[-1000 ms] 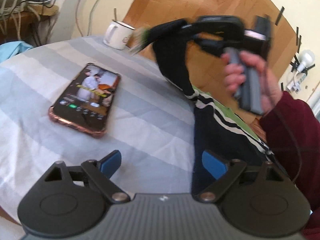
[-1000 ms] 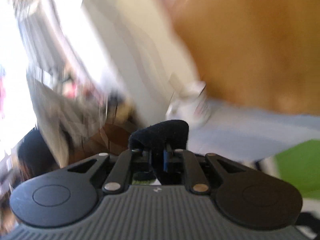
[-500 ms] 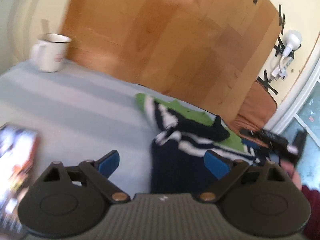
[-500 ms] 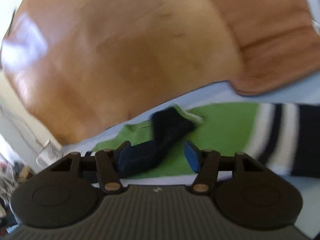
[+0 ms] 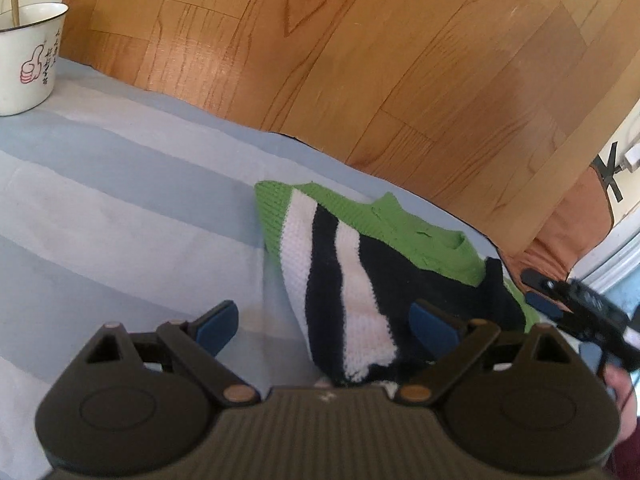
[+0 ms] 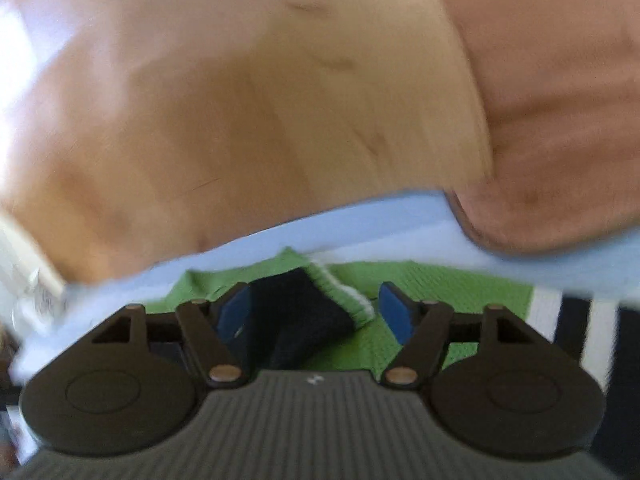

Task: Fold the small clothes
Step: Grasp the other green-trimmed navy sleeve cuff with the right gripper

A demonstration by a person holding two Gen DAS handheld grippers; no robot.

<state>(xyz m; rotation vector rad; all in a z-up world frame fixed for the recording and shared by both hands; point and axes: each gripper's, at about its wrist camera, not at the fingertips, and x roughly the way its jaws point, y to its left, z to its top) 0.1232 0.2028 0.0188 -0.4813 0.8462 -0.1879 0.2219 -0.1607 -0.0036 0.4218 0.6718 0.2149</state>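
Over the garment (image 6: 448, 292) — right gripper (image 6: 316, 312) tilted down, jaws just opened.

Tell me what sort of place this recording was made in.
Most likely a room in a home. A small knitted garment lies on a table under a striped blue cloth, an enamel mug stands near its edge, and wood-pattern flooring runs beyond.
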